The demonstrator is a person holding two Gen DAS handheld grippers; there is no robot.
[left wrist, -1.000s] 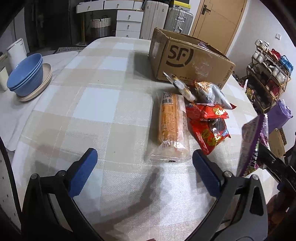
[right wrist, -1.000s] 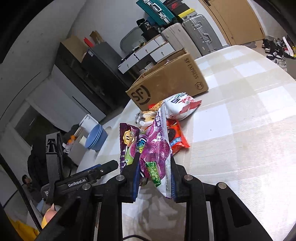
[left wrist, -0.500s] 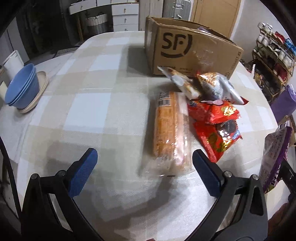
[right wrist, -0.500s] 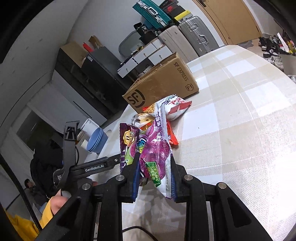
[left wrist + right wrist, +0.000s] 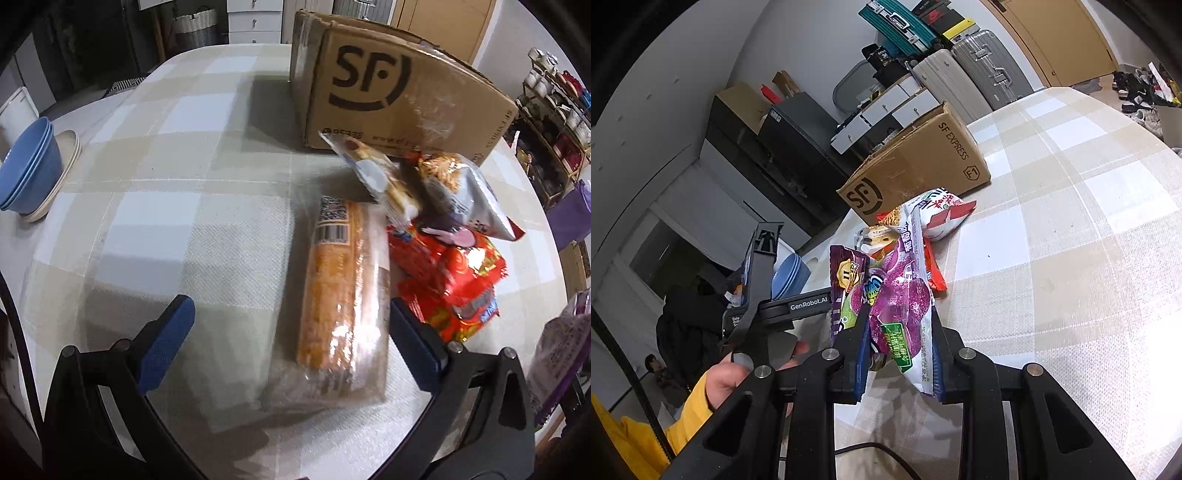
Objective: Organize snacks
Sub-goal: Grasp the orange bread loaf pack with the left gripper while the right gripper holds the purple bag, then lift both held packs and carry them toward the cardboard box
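Observation:
My left gripper [image 5: 290, 328] is open and empty, just above the near end of a long clear-wrapped orange cracker pack [image 5: 340, 295] lying on the checked tablecloth. Right of it lie red snack bags [image 5: 454, 280], a silver bag [image 5: 461, 188] and a small biscuit pack [image 5: 373, 173]. The SF cardboard box [image 5: 388, 99] stands behind them. My right gripper [image 5: 899, 354] is shut on a purple grape-candy bag [image 5: 905, 306], held above the table near its front edge; the bag also shows at the right edge of the left wrist view [image 5: 557, 354].
Blue bowls on beige plates [image 5: 29, 170] sit at the table's left side. A shoe rack [image 5: 554, 110] stands right of the table. Suitcases [image 5: 979, 70] and drawers stand behind. The left gripper body and the hand holding it [image 5: 757, 306] are left of my right gripper.
My left gripper has moved forward, closer to the cracker pack and the box. My right gripper still holds the purple bag and has shifted slightly.

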